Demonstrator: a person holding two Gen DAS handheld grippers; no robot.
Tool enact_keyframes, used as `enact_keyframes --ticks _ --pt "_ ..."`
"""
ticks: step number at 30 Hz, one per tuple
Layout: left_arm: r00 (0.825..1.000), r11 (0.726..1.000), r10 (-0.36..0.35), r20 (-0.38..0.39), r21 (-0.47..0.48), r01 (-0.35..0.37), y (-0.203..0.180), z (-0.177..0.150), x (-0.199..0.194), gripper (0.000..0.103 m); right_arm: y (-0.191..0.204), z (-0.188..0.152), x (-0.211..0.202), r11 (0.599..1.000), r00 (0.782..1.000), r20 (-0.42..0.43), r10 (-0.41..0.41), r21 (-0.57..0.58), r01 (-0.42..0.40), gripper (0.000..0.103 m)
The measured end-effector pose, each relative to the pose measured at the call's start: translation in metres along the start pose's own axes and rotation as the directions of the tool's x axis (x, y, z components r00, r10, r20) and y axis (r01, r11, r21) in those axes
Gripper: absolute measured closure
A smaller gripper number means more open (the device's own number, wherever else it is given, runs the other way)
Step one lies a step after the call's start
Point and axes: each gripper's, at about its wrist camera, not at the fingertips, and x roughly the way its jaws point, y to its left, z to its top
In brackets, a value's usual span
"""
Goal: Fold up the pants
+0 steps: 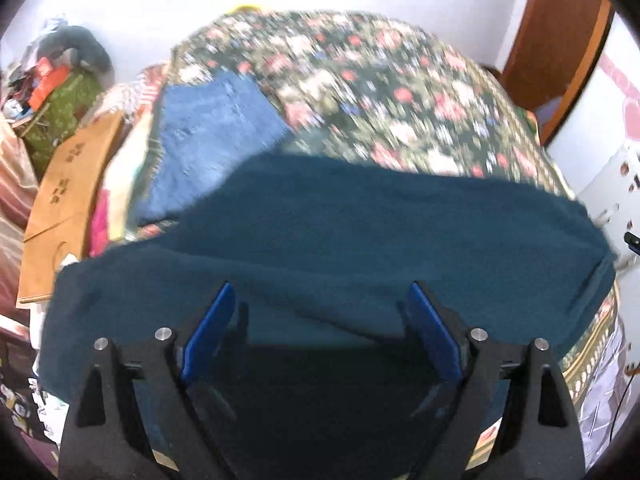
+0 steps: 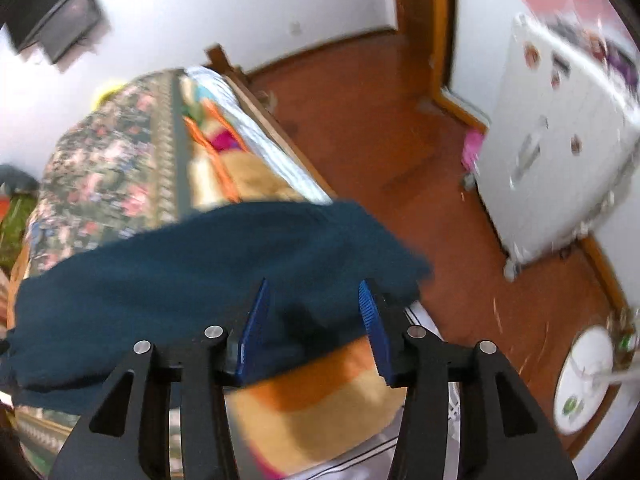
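Dark teal pants (image 1: 360, 232) lie spread across the near end of a bed with a floral cover (image 1: 380, 92). My left gripper (image 1: 320, 292) hovers over their near edge, its blue pads wide apart and pinching nothing. In the right wrist view the same pants (image 2: 180, 292) reach the bed's right edge, where one end hangs over. My right gripper (image 2: 313, 286) stands partly open at that end. The cloth lies in the gap between its pads, which do not press on it.
Folded blue jeans (image 1: 208, 136) rest on the bed's far left, beside a brown paper bag (image 1: 68, 184) and a pile of clutter. Right of the bed are a red-brown floor (image 2: 380, 120), a white cabinet (image 2: 560, 152), a round white base (image 2: 584, 376) and an orange blanket (image 2: 320, 400).
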Motion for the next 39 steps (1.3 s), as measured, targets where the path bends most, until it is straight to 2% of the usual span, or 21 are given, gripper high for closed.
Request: enact_keyframes --ticks 3,5,9,13,15,20,25,29,32,35,37,38,39 --pt "0.998 0.999 0.022 0.051 -0.036 -0.020 0.031 0.007 -0.020 0.015 0.036 0.010 -0.026 0.995 0.997 0.073 0.034 -0.091 -0.027 0.049" --pt "0.995 0.996 0.054 0.085 -0.072 -0.048 0.060 0.013 -0.034 0.015 0.075 0.016 -0.041 0.985 0.990 0.113 0.080 -0.162 -0.061 0.049" --pt "0.981 0.977 0.142 0.132 -0.179 -0.117 0.132 0.021 -0.055 0.014 0.149 0.023 -0.055 0.946 0.974 0.137 0.182 -0.294 -0.136 0.049" --pt "0.973 0.952 0.190 0.135 -0.267 -0.149 0.195 0.021 -0.062 0.012 0.230 0.023 -0.059 0.871 0.950 0.120 0.288 -0.445 -0.207 0.046" --pt "0.975 0.942 0.192 0.112 -0.300 -0.151 0.227 0.018 -0.057 0.012 0.261 0.021 -0.056 0.839 0.941 0.107 0.320 -0.493 -0.229 0.038" --pt "0.980 0.939 0.196 0.030 -0.293 -0.179 0.272 0.009 -0.033 0.012 0.360 0.007 -0.026 0.731 0.912 0.007 0.410 -0.600 -0.324 0.038" --pt "0.993 0.933 0.105 -0.051 -0.341 -0.117 0.304 -0.006 0.006 0.012 0.442 -0.019 0.012 0.617 0.893 -0.128 0.432 -0.680 -0.396 0.038" --pt "0.989 0.908 0.005 -0.151 -0.414 -0.068 0.319 -0.018 0.051 0.014 0.498 -0.043 0.053 0.546 0.888 -0.221 0.403 -0.720 -0.428 0.038" --pt "0.983 0.908 -0.033 -0.179 -0.417 -0.046 0.315 -0.028 0.070 0.024 0.522 -0.055 0.084 0.534 0.878 -0.293 0.380 -0.705 -0.466 0.038" --pt "0.979 0.911 -0.069 -0.190 -0.412 -0.016 0.308 -0.037 0.078 0.024 0.536 -0.060 0.106 0.532 0.871 -0.347 0.348 -0.692 -0.489 0.039" --pt "0.978 0.913 -0.110 -0.175 -0.408 0.029 0.302 -0.044 0.077 0.024 0.539 -0.062 0.118 0.536 0.859 -0.392 0.329 -0.671 -0.512 0.050" --pt "0.978 0.914 -0.118 -0.172 -0.403 0.040 0.300 -0.045 0.077 0.026 0.539 -0.064 0.123 0.528 0.845 -0.415 0.336 -0.660 -0.534 0.059" --pt "0.978 0.919 -0.128 -0.167 -0.390 0.054 0.294 -0.048 0.075 0.028 0.540 -0.066 0.123 0.517 0.849 -0.412 0.330 -0.674 -0.528 0.063"
